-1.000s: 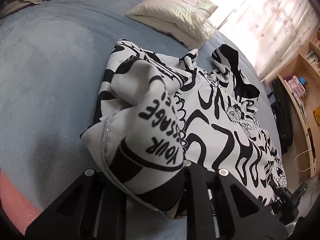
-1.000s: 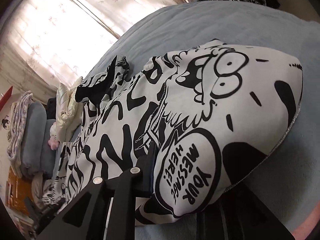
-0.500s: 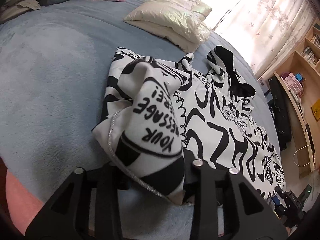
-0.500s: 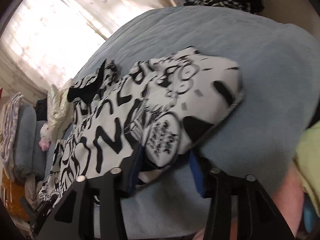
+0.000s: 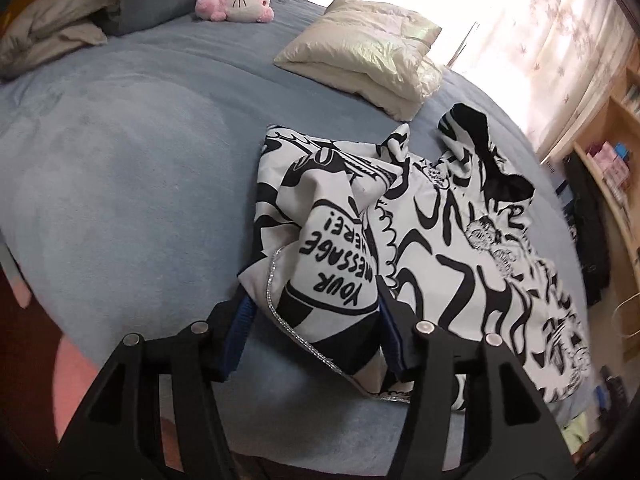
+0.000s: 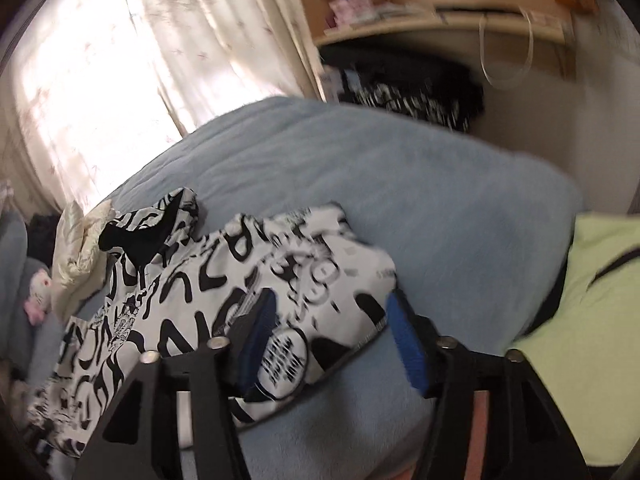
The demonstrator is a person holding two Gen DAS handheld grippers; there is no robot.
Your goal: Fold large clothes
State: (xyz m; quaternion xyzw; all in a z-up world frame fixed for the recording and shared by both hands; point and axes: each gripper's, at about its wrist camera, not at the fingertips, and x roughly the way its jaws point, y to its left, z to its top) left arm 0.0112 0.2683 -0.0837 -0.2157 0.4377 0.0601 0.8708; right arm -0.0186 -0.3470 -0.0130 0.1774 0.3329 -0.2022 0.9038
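Note:
A large white hoodie with black cartoon print (image 5: 440,240) lies on the blue bed, one side folded over its body. In the left wrist view the left gripper (image 5: 316,320) is open, its jaws spread on either side of the folded corner that reads "YOUR MESSAGE HERE" (image 5: 340,264), which rests on the bed. In the right wrist view the right gripper (image 6: 332,340) is open and raised above the hoodie's (image 6: 224,300) other folded corner. The black hood (image 5: 492,160) lies at the far end.
A cream pillow (image 5: 364,56) and a pink-white plush (image 5: 236,2) lie at the bed's head, with grey bedding (image 5: 52,32) beside them. Wooden shelves (image 5: 612,160) and curtains (image 6: 120,60) stand past the bed (image 5: 120,160). A lime-green garment (image 6: 592,300) is at the right.
Both grippers have opened and let go of the hoodie's corners, then pulled back. The folded cloth now rests on the bed. The right gripper has lifted and swung away.

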